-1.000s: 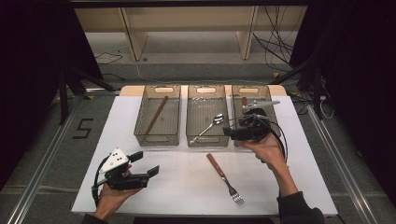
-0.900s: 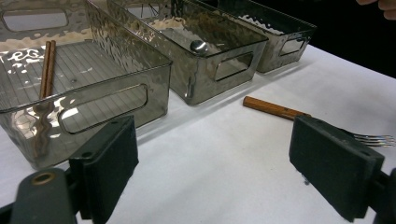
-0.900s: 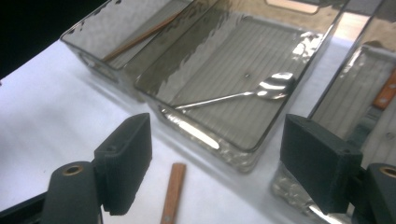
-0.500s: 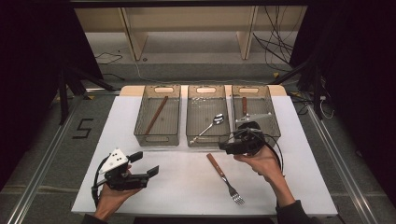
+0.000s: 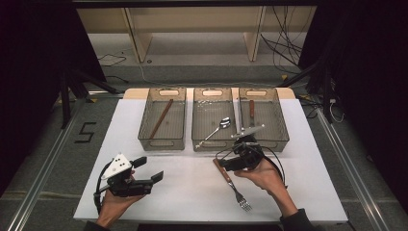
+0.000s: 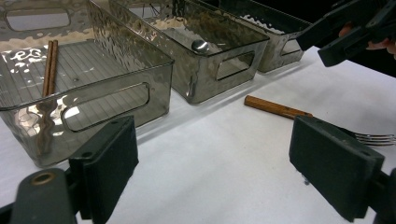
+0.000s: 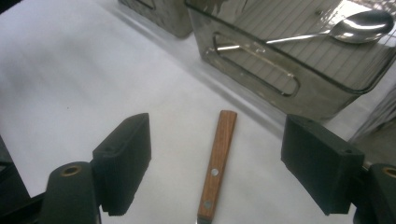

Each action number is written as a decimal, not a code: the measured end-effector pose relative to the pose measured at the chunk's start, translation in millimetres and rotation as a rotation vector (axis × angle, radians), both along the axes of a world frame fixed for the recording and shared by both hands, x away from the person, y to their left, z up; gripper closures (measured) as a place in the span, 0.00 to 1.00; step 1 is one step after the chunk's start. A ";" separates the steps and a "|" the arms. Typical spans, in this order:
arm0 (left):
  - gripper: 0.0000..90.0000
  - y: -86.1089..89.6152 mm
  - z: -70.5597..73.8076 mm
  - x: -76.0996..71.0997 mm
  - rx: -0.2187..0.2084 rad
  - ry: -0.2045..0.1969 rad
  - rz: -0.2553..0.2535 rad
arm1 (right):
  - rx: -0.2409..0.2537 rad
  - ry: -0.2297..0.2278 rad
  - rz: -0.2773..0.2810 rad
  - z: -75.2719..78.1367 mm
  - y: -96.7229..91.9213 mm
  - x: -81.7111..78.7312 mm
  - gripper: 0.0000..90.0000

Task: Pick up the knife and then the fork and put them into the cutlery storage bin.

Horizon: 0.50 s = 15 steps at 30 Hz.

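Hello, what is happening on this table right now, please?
A person is sorting cutlery into three clear bins. The right gripper, jaws open, is poised over the wooden handle of a fork that lies on the white table, not yet gripped. The left gripper waits open near the front edge, holding nothing. Chopsticks lie in the left bin, a spoon in the middle one and a knife in the right one.
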<state>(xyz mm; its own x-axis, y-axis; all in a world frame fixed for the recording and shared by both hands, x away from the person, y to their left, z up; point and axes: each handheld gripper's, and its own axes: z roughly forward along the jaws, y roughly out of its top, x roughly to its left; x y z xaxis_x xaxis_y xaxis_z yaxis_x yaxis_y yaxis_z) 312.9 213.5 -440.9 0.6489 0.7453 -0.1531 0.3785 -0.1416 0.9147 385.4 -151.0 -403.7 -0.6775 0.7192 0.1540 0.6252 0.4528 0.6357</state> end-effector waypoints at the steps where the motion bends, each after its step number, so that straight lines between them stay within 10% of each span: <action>1: 0.17 0.0 0.0 0.0 0.000 0.000 0.000 | -0.005 0.009 0.000 -1.1 0.9 -0.6 0.28; 15: 0.17 -0.2 -0.1 0.1 0.001 0.002 -0.002 | -0.176 0.108 0.030 -28.4 15.3 -4.9 0.31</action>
